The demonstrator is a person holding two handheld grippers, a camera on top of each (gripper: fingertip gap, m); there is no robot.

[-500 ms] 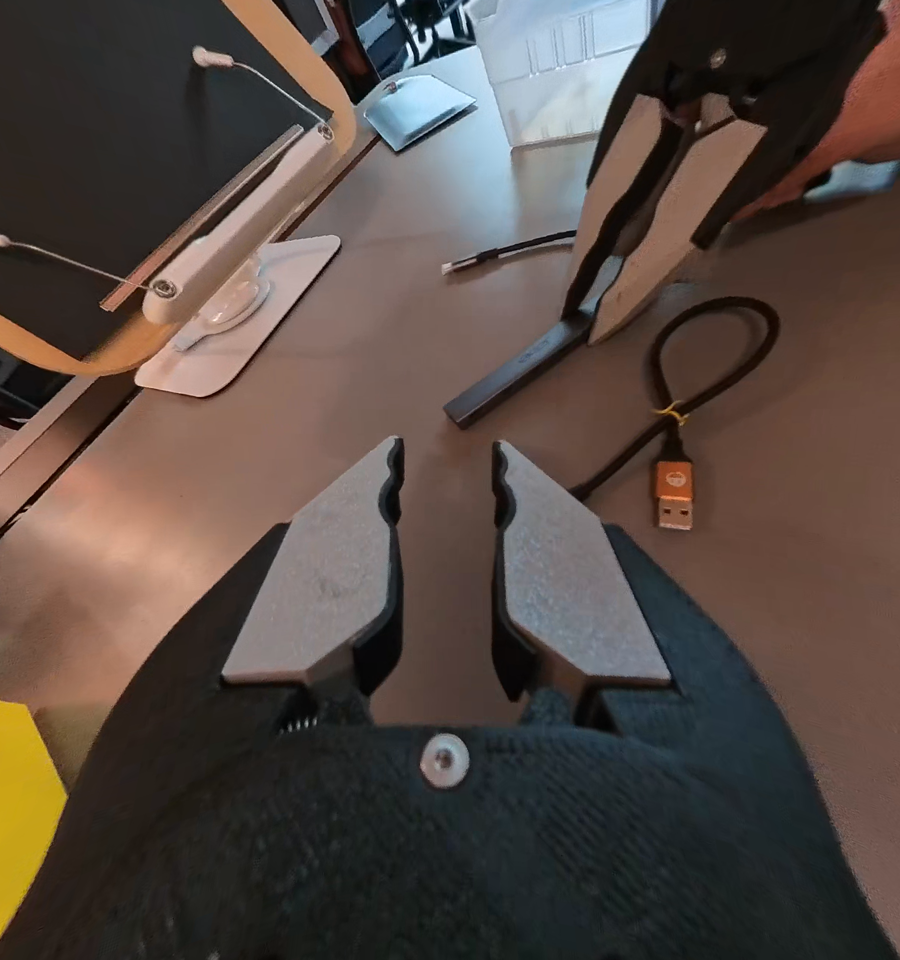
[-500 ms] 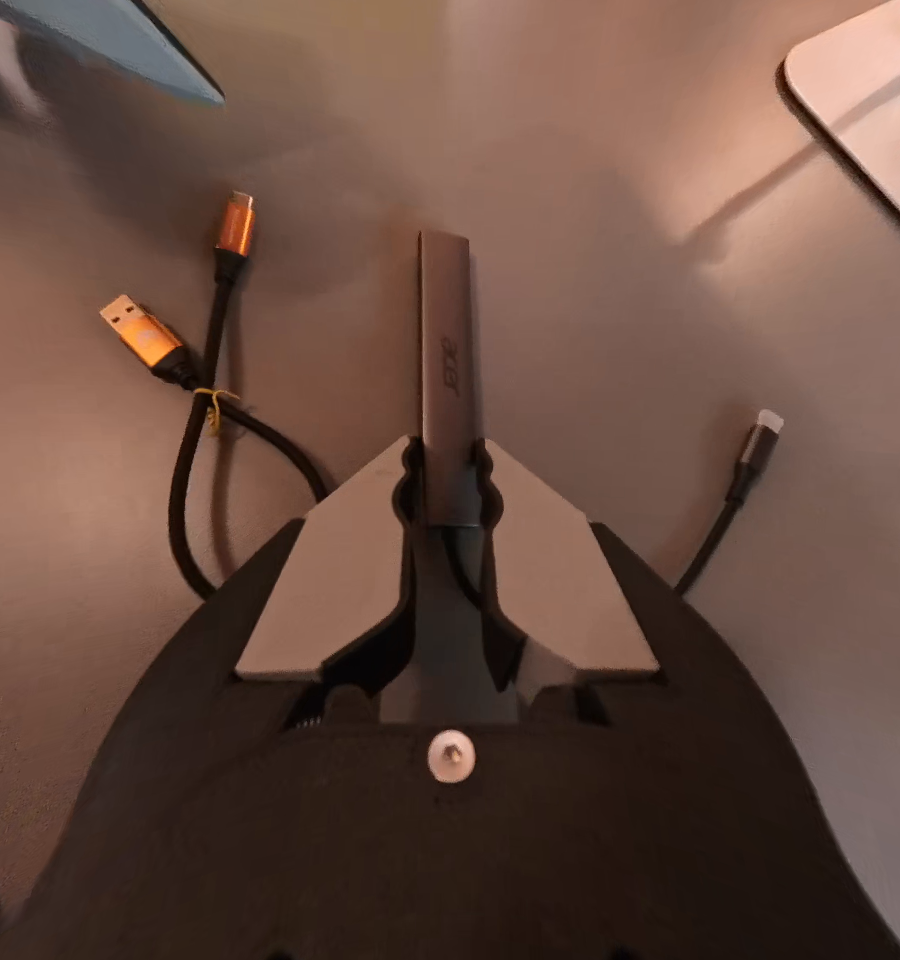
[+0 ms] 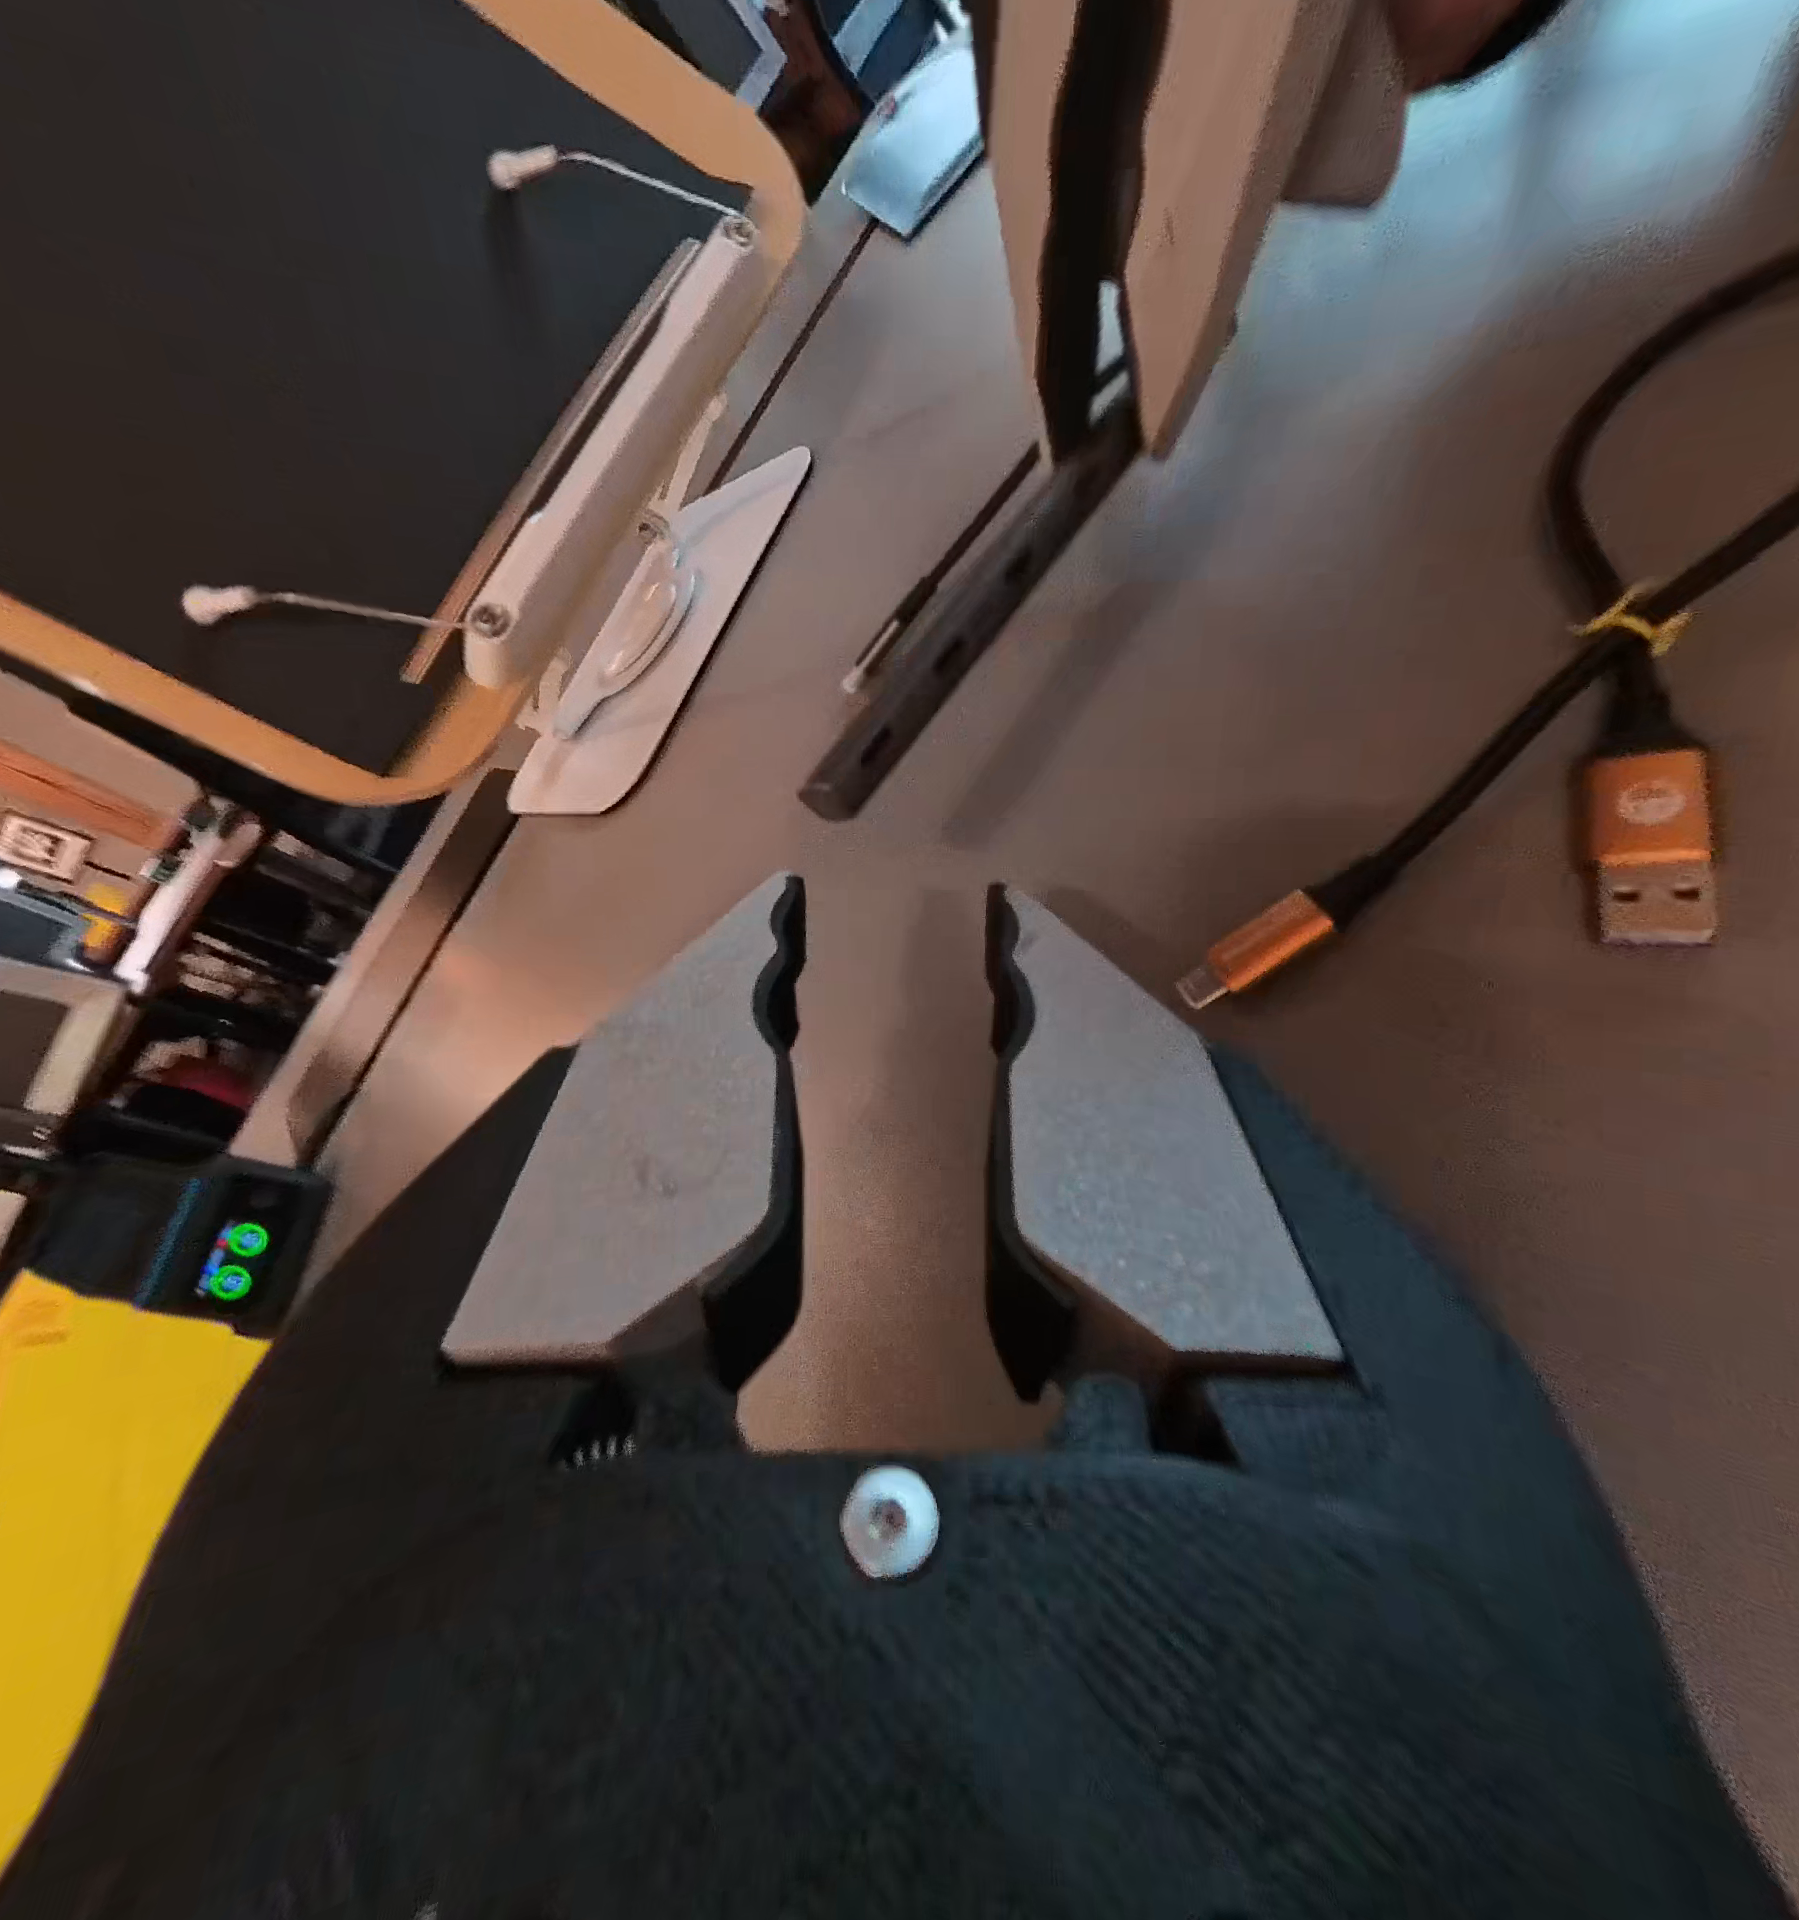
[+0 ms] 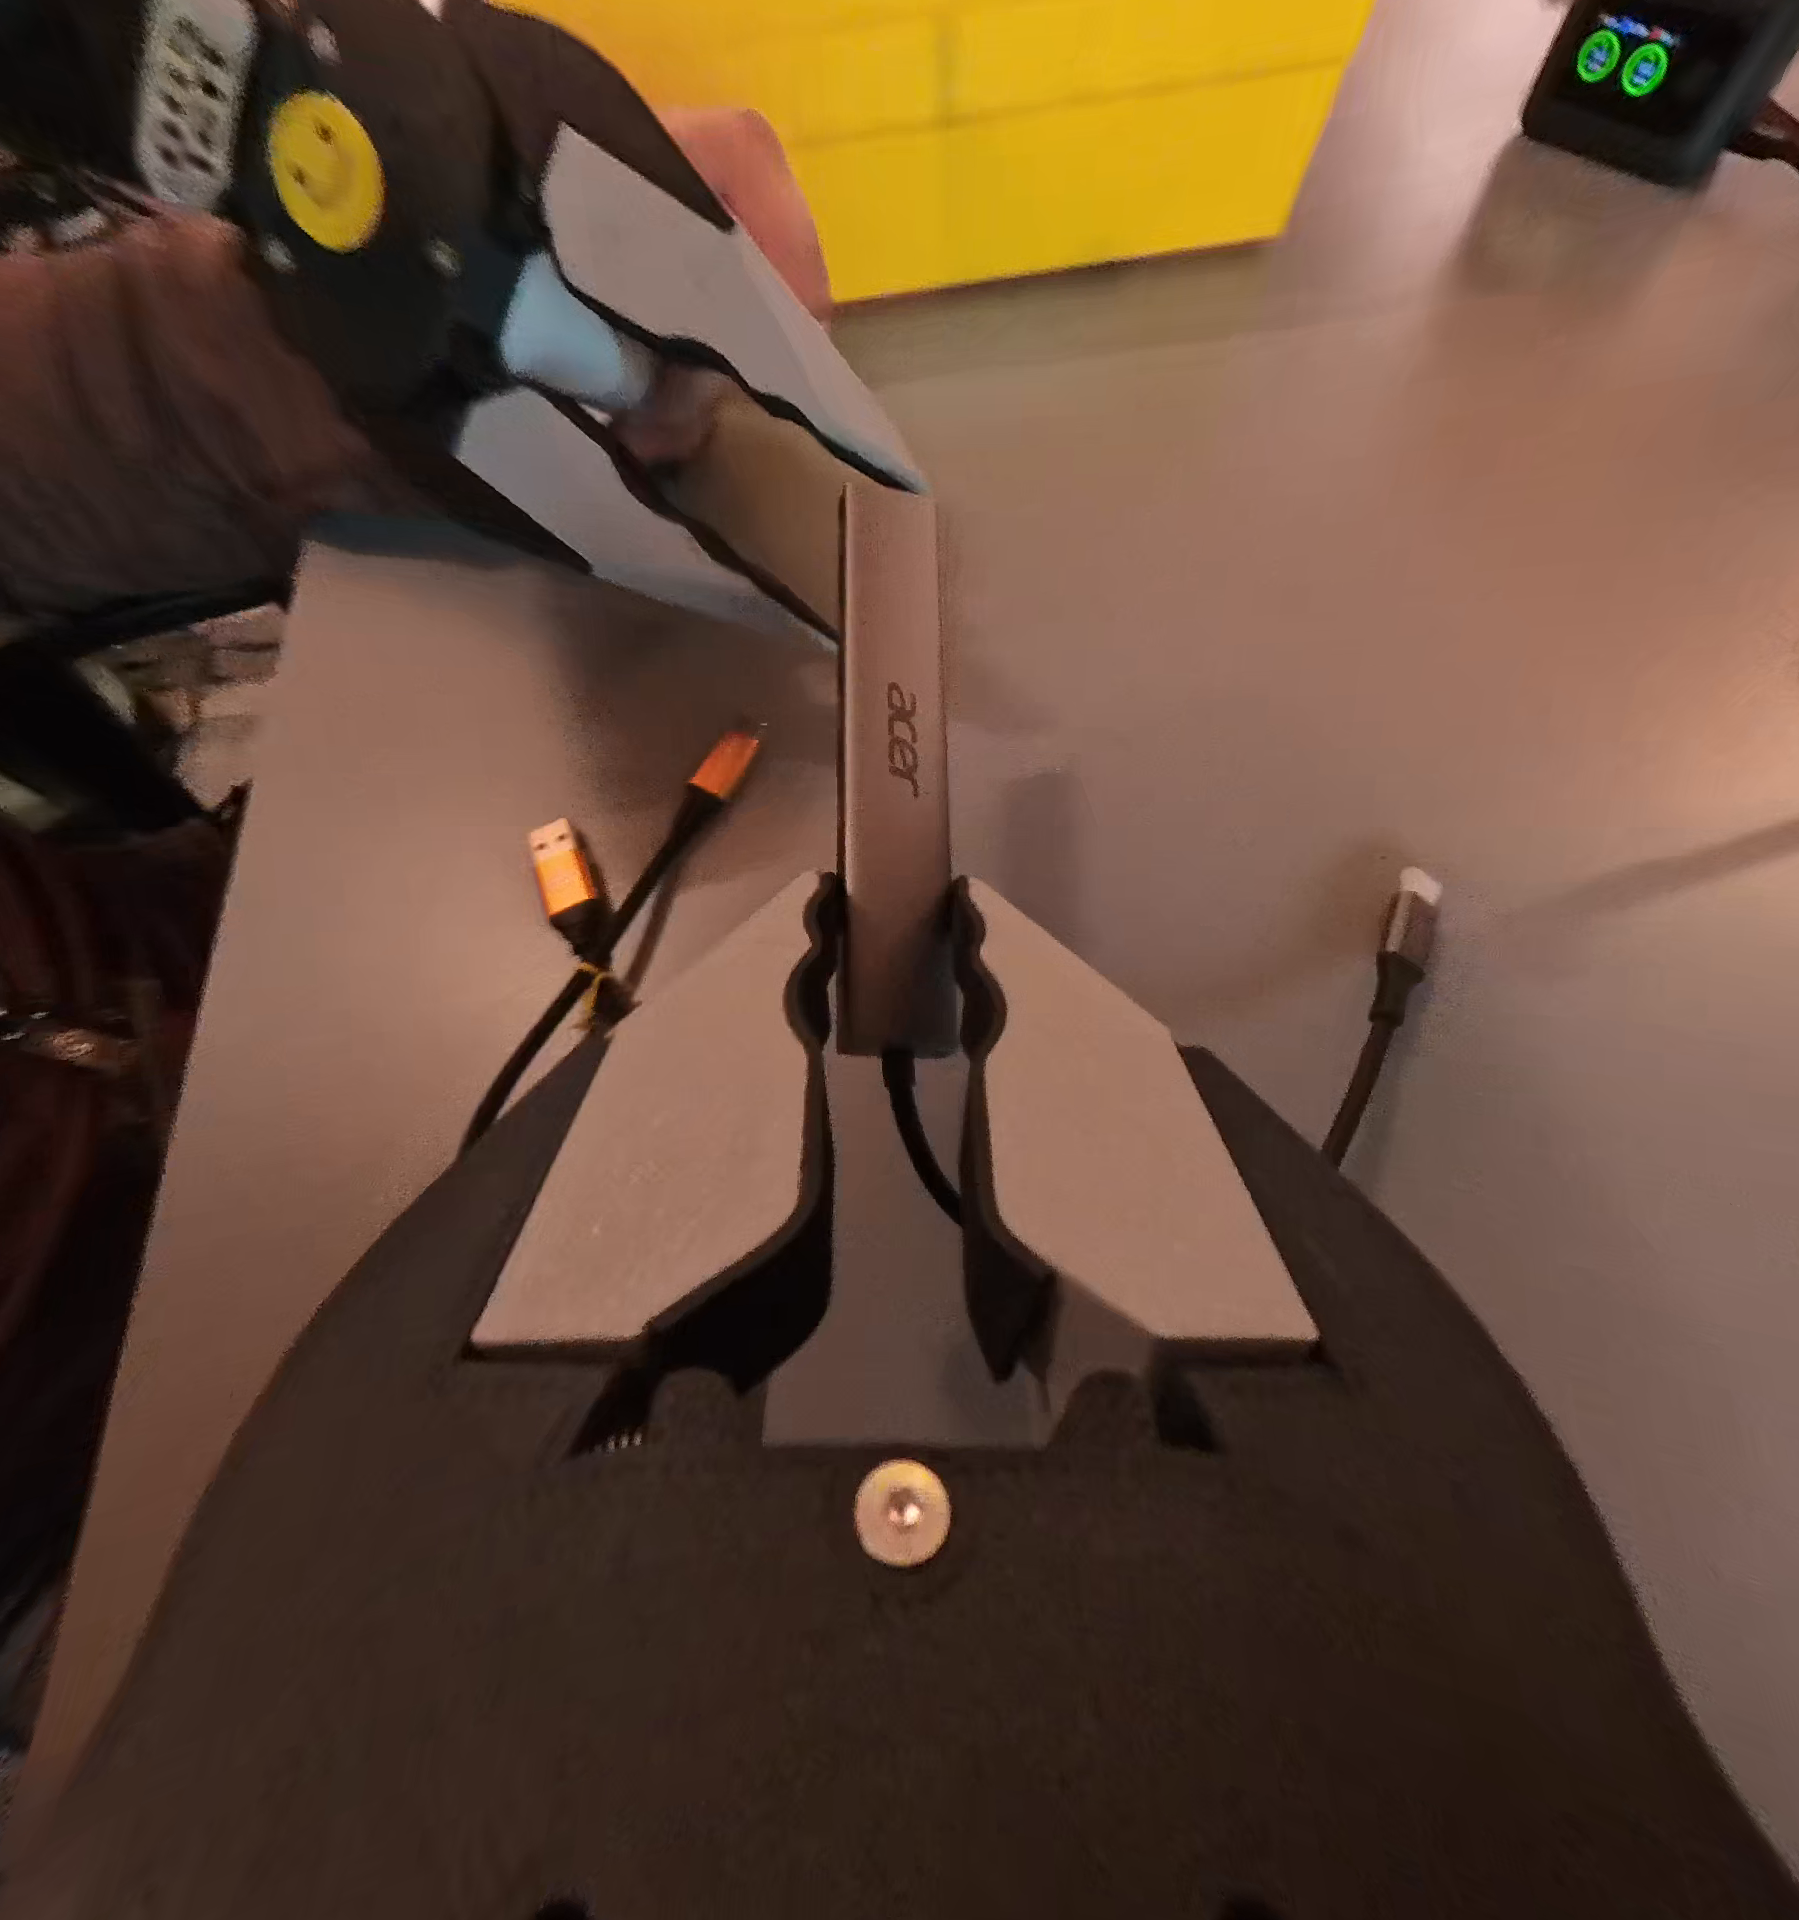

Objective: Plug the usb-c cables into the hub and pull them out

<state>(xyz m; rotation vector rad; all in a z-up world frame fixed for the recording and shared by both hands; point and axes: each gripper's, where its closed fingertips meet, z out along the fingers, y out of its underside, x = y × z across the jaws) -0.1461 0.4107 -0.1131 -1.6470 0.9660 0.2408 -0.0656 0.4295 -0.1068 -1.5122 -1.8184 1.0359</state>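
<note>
We hold 2 grippers over a grey-brown table (image 4: 1394, 623). Our right gripper (image 4: 895, 914) is clenched on the near end of the hub (image 4: 890, 727), a slim dark grey bar that lies flat on the table and points away from the camera. Its 2 fingers press the 2 long sides of the bar, and the hub's own thin black cord comes out of the gripped end and curves down between the fingers.

Our left gripper (image 3: 893, 925) is released: its fingers stand apart with only bare table between them, and it grasps nothing. In the left wrist view it hovers just before the free end of the hub (image 3: 936, 644), not touching it.

The orange usb-c plug (image 3: 1259, 951) lies on the table just to the right of the left gripper's right finger, close but apart from it. Its black braided cable (image 3: 1601, 436) runs in a loop, tied with a small yellow band, to a bigger orange USB plug (image 3: 1648, 842) beside it. A second cable with a dark plug and white tip (image 4: 1409, 925) lies on the other side of the hub, well apart from it.

A monitor (image 3: 199, 312) on a white stand, a yellow box (image 4: 1030, 135) and a small black device with green rings on its screen (image 4: 1643, 73) stand around the table edge.
</note>
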